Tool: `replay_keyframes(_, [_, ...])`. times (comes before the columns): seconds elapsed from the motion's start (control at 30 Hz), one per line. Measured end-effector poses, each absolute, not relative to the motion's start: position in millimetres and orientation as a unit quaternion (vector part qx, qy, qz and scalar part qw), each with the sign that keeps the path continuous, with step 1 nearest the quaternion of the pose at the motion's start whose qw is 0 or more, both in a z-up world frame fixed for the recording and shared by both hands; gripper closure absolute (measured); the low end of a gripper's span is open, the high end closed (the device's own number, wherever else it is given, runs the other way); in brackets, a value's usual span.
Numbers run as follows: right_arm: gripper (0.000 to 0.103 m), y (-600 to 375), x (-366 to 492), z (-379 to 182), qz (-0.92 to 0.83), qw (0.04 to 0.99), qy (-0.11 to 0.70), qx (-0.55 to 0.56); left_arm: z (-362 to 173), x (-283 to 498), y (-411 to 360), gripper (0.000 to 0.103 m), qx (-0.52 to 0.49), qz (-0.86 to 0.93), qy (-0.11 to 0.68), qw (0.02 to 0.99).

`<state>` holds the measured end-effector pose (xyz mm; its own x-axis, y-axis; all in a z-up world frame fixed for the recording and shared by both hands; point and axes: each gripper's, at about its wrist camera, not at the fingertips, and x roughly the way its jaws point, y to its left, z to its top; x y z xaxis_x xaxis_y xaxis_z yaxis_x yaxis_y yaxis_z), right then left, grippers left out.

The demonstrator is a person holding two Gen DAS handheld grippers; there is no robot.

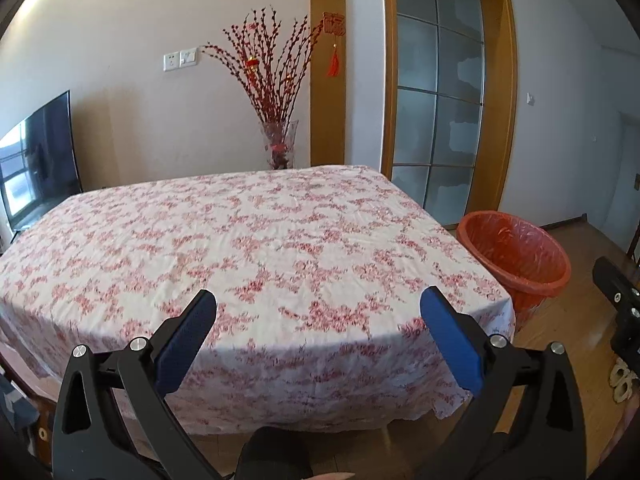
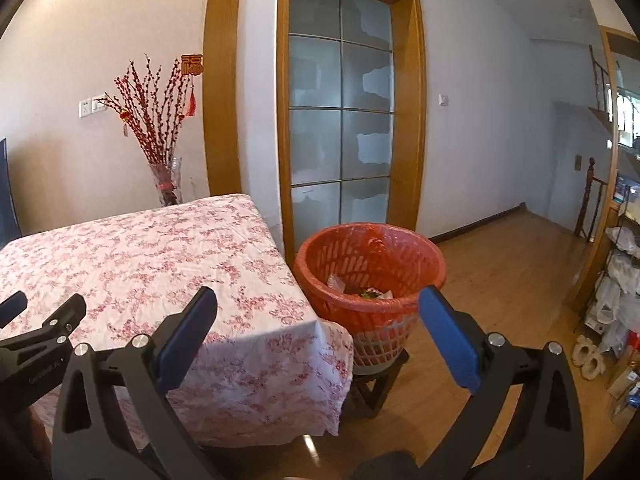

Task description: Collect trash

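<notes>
Trash (image 2: 370,293) seen inside red bin (image 2: 424,276), beside table (image 2: 132,256) corner. None seen on table. Left gripper (image 1: 318,312), right gripper (image 2: 318,312) both spread wide, nothing held. Collection judged finished; next only withdrawal needed.

Bin (image 2: 370,268) contents too small to identify; television (image 1: 38,160) cut by edge

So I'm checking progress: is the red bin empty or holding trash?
Holding trash: the right wrist view shows wrappers at the bottom of the red-lined bin.
</notes>
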<state>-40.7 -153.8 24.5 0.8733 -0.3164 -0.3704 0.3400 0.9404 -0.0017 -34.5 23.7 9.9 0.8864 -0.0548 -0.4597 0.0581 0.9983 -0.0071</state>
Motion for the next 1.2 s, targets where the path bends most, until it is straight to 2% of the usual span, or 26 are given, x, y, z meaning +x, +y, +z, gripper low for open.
replay_keyframes(1.2, [0.004,-151.5,-52.1,7.3,-0.224,0.954,0.201,0.019,9.6,-61.1,14.3,0.003,0.011,0.005,0.217,0.976])
